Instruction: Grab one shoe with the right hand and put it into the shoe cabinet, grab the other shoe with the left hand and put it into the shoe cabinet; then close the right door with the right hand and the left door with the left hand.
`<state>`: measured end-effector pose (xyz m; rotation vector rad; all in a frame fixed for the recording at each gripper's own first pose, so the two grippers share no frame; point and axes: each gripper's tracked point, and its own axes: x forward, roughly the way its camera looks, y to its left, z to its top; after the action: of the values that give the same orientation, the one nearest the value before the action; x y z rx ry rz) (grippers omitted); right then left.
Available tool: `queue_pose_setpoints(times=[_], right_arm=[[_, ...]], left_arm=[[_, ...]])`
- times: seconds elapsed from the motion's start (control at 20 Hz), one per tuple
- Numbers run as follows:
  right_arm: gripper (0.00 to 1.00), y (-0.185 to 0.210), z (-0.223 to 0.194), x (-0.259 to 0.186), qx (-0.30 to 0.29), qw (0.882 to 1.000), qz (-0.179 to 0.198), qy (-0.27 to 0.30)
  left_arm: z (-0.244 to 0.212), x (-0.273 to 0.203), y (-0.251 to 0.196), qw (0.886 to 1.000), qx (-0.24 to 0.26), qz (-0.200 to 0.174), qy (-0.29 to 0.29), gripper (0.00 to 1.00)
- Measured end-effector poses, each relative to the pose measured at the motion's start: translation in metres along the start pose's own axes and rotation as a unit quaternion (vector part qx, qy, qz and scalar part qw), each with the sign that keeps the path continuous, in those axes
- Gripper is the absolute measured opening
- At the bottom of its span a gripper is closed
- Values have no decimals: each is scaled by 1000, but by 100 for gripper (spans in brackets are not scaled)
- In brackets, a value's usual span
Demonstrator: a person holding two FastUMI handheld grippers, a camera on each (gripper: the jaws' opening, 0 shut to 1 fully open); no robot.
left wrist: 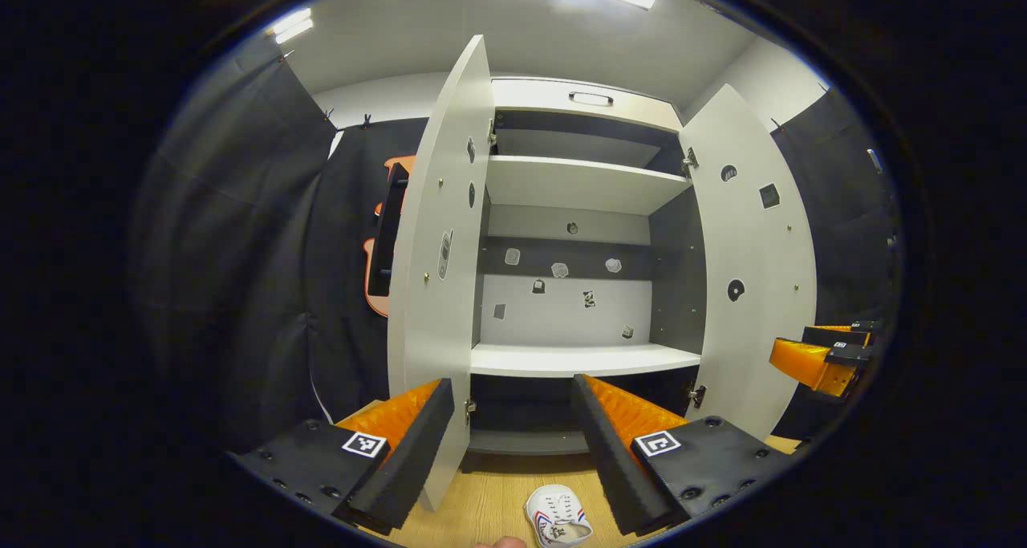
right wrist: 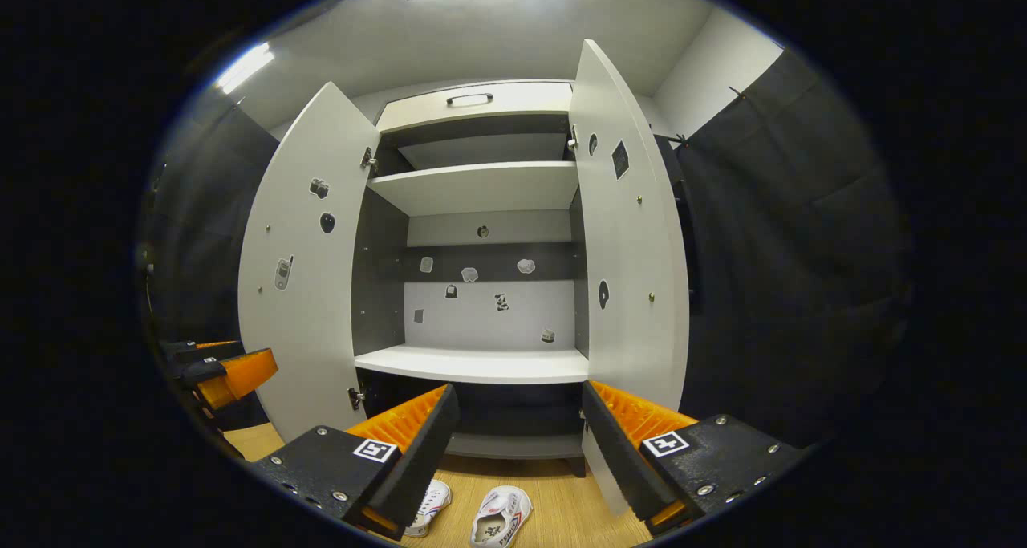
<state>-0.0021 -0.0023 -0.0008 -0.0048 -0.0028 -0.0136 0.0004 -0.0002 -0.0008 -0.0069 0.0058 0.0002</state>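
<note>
Two small white sneakers with red and blue side stripes lie on the light wooden floor (right wrist: pixel 554 500) in front of the tall white shoe cabinet (right wrist: pixel 481 99), near its bottom front edge. In the right gripper view, one white sneaker (right wrist: pixel 501 517) lies toe toward the cabinet with its opening showing, and the other white sneaker (right wrist: pixel 429 506) lies just beside it to the left, partly hidden behind a finger. In the left gripper view, a single sneaker (left wrist: pixel 558 517) shows between the fingers, at the floor's near edge.

Both cabinet doors stand wide open. The left door (left wrist: pixel 437 235) and the right door (right wrist: pixel 630 243) carry small dark stickers on their inner faces. Inside, an upper white shelf (right wrist: pixel 481 185) and a lower white shelf (right wrist: pixel 477 363) are bare, with more small stickers on the back panel (right wrist: pixel 481 299). A handle sits on the cabinet's top panel.

The left gripper (left wrist: pixel 513 440) faces the cabinet's lower opening with its jaws spread wide and nothing between them. The right gripper (right wrist: pixel 520 444) is likewise spread apart, holding nothing, above the two shoes. Each gripper also appears at the side edge of the other's view.
</note>
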Motion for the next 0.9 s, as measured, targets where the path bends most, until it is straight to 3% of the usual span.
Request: queue_pose_setpoints(times=[0.9], right_arm=[[95,8,-11,15,-9,1000,6,11]], left_arm=[[2,-1,-3,1000,0,-1,-3,96]])
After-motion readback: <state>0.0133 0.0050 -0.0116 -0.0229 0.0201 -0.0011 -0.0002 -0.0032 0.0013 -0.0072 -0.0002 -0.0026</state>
